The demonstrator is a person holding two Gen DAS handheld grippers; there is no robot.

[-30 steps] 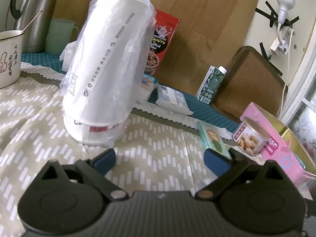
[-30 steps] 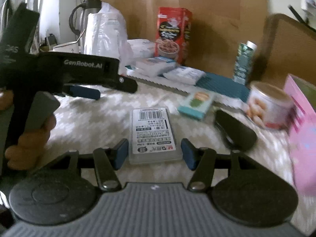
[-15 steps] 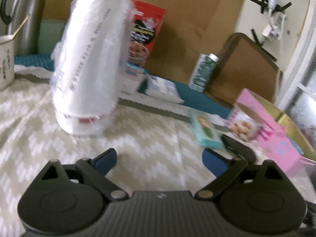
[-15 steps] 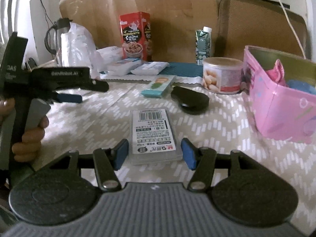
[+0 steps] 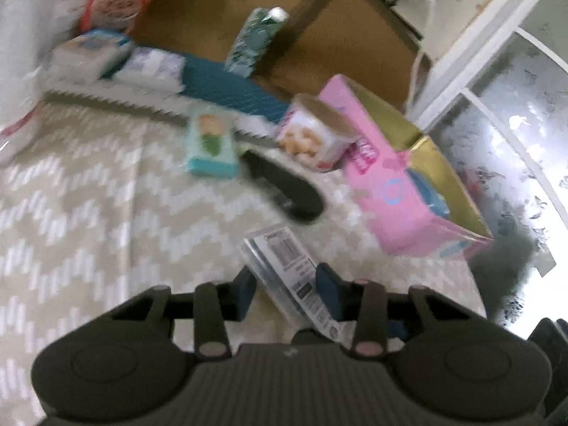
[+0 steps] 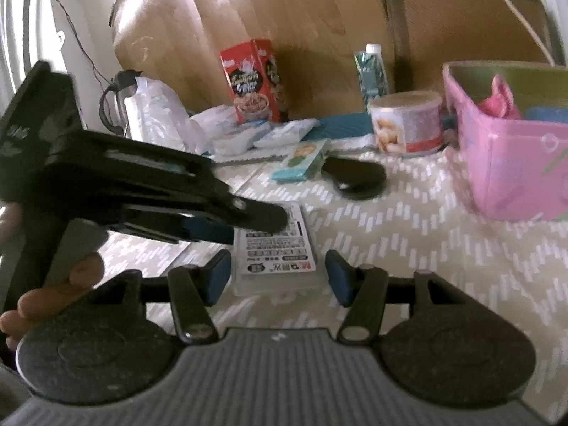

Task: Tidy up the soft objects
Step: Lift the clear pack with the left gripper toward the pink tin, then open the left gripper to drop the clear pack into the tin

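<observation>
Right wrist view: zigzag-patterned tablecloth (image 6: pixel 408 234), cardboard sheet (image 6: pixel 248 10) against the wall.

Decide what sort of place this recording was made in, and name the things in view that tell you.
Most likely a home, probably a kitchen or dining table. A patterned tablecloth covers it, with a kettle, a red cereal box and a snack tin standing about, and a chair back behind.

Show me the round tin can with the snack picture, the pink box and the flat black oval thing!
Round tin can with snack picture (image 6: pixel 406 126), right wrist view, on its side label.
Pink box (image 6: pixel 511 174), right wrist view, on its front wall.
Flat black oval thing (image 6: pixel 355 175), right wrist view, on its top.
</observation>
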